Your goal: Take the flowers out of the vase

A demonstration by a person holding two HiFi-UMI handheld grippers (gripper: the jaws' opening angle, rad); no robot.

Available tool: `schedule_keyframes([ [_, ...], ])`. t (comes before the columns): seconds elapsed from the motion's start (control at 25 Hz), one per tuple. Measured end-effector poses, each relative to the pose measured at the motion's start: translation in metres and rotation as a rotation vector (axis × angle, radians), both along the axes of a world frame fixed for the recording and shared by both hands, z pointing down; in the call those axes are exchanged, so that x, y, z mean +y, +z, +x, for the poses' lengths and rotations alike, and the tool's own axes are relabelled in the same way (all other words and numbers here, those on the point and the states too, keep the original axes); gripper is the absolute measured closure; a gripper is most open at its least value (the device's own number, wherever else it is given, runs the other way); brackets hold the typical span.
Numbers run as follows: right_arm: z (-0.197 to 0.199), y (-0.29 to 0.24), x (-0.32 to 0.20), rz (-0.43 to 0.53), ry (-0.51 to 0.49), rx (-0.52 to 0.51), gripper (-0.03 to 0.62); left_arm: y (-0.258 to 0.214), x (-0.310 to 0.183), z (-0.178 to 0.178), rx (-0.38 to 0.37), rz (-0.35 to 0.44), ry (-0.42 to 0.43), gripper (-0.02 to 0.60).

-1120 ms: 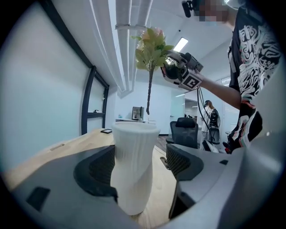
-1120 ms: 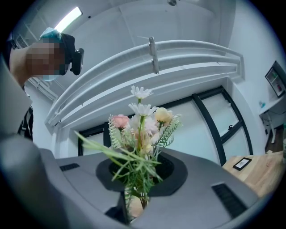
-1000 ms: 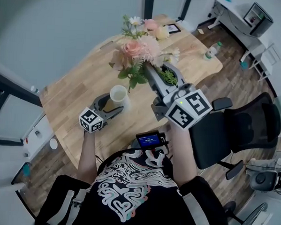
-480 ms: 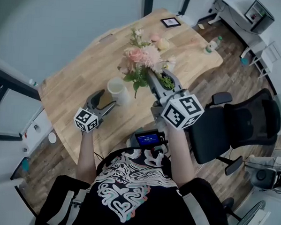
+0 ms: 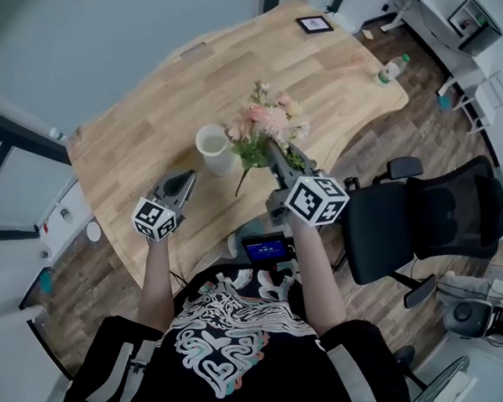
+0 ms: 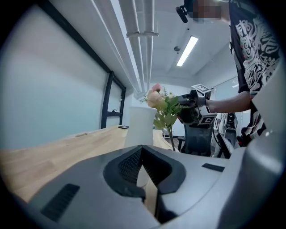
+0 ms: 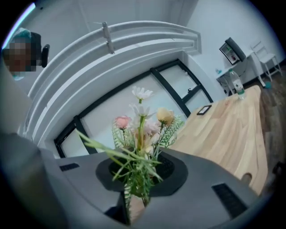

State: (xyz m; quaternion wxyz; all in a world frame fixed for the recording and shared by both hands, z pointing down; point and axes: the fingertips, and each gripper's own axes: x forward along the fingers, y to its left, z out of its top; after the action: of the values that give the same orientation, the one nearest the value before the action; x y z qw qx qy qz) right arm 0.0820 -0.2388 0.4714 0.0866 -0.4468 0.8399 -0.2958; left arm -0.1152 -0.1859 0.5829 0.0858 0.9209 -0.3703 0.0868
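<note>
Right hand-held gripper pinches your flowers by the stems, clear of the vase, at its 3 o'clock over the table. Left hand-held gripper has just snapped shut, empty. Careful: thin stems may slip, or clip that unheld vase.

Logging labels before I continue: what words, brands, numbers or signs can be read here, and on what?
No text is legible.
Left tool and right tool: black-and-white square marker patterns only, no letters.
Small blue-lit screen at the chest: too small to read.
Black-and-white patterned shirt: no legible words.
</note>
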Motion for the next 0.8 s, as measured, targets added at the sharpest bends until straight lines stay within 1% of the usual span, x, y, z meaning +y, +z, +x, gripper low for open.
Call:
schedule_keyframes([
  [0.04,0.000,0.012,0.000,-0.029,0.004,0.001,0.514,0.003,0.003,0.000,-0.003,-0.007,0.000,0.578],
  [0.12,-0.002,0.035,-0.001,-0.073,0.006,0.037,0.514,0.009,0.008,-0.001,-0.011,-0.022,0.001,0.578],
  [0.2,-0.005,0.056,-0.005,-0.109,0.010,0.077,0.514,0.016,0.010,-0.002,-0.017,-0.035,0.000,0.578],
  [0.28,-0.008,0.072,-0.010,-0.139,0.010,0.092,0.514,0.021,0.010,-0.002,-0.016,-0.049,-0.003,0.578],
  [0.4,-0.012,0.092,-0.017,-0.181,0.024,0.089,0.514,0.030,0.011,-0.003,-0.022,-0.063,-0.007,0.578],
  [0.56,-0.009,0.109,-0.028,-0.208,0.079,0.095,0.514,0.038,0.009,0.000,-0.060,-0.062,-0.008,0.578],
  [0.8,-0.005,0.133,-0.033,-0.261,0.109,0.089,0.514,0.048,0.013,0.010,-0.063,-0.087,0.013,0.578],
])
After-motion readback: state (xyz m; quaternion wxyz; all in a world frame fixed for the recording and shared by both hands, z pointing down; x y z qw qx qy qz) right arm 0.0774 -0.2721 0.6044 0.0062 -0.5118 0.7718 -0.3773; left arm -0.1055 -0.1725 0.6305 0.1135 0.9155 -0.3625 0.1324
